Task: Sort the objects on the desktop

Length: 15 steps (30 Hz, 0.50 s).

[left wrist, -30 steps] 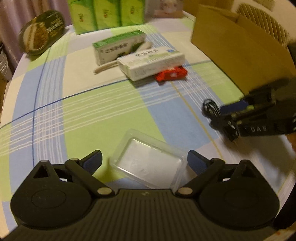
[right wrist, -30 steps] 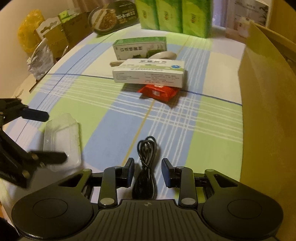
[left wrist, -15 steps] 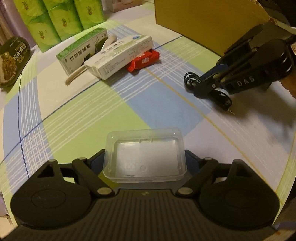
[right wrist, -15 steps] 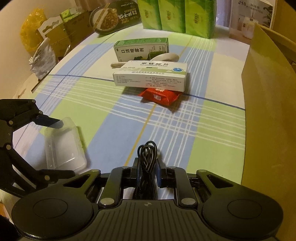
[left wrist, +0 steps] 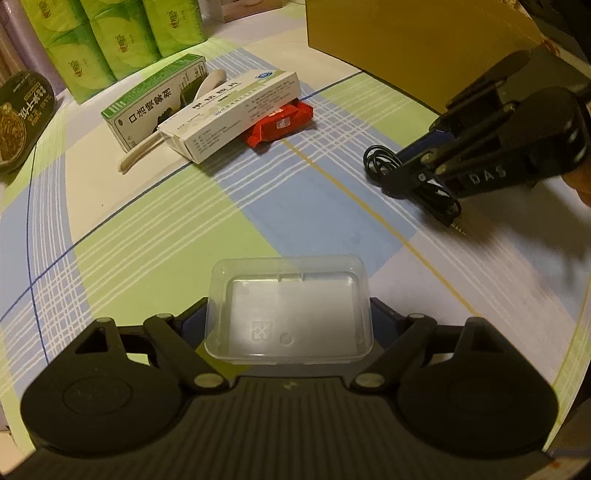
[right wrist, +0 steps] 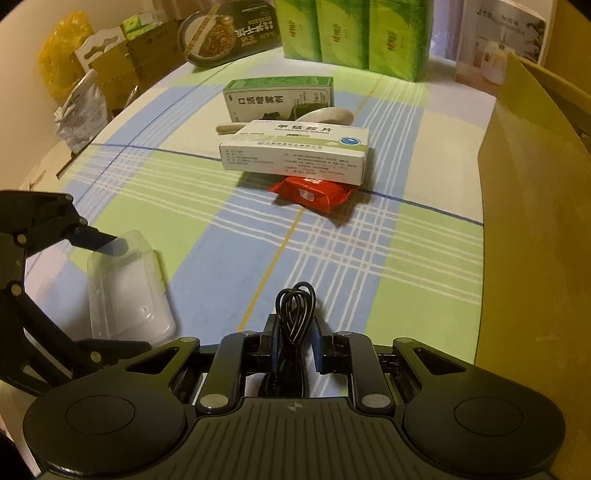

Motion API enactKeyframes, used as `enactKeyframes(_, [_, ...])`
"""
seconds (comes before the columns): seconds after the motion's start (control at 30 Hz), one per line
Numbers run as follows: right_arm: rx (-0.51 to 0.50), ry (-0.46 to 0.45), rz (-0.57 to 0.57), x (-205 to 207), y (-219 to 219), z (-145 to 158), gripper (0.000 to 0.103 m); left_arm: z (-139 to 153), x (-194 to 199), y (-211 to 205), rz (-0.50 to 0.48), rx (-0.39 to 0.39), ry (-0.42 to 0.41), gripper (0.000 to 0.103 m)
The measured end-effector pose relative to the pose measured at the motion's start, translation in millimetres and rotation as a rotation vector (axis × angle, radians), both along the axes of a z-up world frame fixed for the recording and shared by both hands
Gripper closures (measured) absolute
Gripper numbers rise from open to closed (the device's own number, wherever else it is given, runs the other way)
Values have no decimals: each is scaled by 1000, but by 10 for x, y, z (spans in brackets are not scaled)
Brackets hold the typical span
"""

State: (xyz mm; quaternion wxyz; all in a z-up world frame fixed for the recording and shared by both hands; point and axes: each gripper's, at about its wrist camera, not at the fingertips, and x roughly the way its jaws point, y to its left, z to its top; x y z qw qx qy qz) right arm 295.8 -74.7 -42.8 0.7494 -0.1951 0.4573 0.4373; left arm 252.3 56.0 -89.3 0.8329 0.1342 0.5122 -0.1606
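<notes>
A clear plastic box point(left wrist: 288, 310) sits between the fingers of my left gripper point(left wrist: 288, 314), which is shut on its two short ends just over the checked tablecloth point(left wrist: 166, 229). In the right wrist view the same box point(right wrist: 125, 288) shows at the left inside the left gripper point(right wrist: 114, 295). My right gripper point(right wrist: 295, 332) is shut on a coiled black cable point(right wrist: 295, 306), whose loop sticks out ahead of the pads. In the left wrist view the right gripper point(left wrist: 399, 173) grips the cable point(left wrist: 376, 162) at the right, with the plug trailing below.
Mid-table lie a white medicine box point(right wrist: 295, 151) on a red packet point(right wrist: 314, 192), a green box point(right wrist: 277, 96) and a beige spoon point(right wrist: 325, 116). A cardboard box point(right wrist: 535, 221) stands on the right. Green tissue packs point(right wrist: 351, 33) and a noodle bowl point(right wrist: 229, 29) line the back.
The left gripper closed on the clear box and rolled so the box now sits square between its fingers. The right gripper closed on the black cable and stayed put.
</notes>
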Motion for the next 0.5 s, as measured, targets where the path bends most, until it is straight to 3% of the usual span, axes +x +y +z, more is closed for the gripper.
enactKeyframes(0.17, [12,28,-5,8,17,5,90,22,33,29,46,-17,14,20])
enactKeyframes(0.5, [137,-35,-68,88,-29,394,92,287,160,137,164,-52,-80,20])
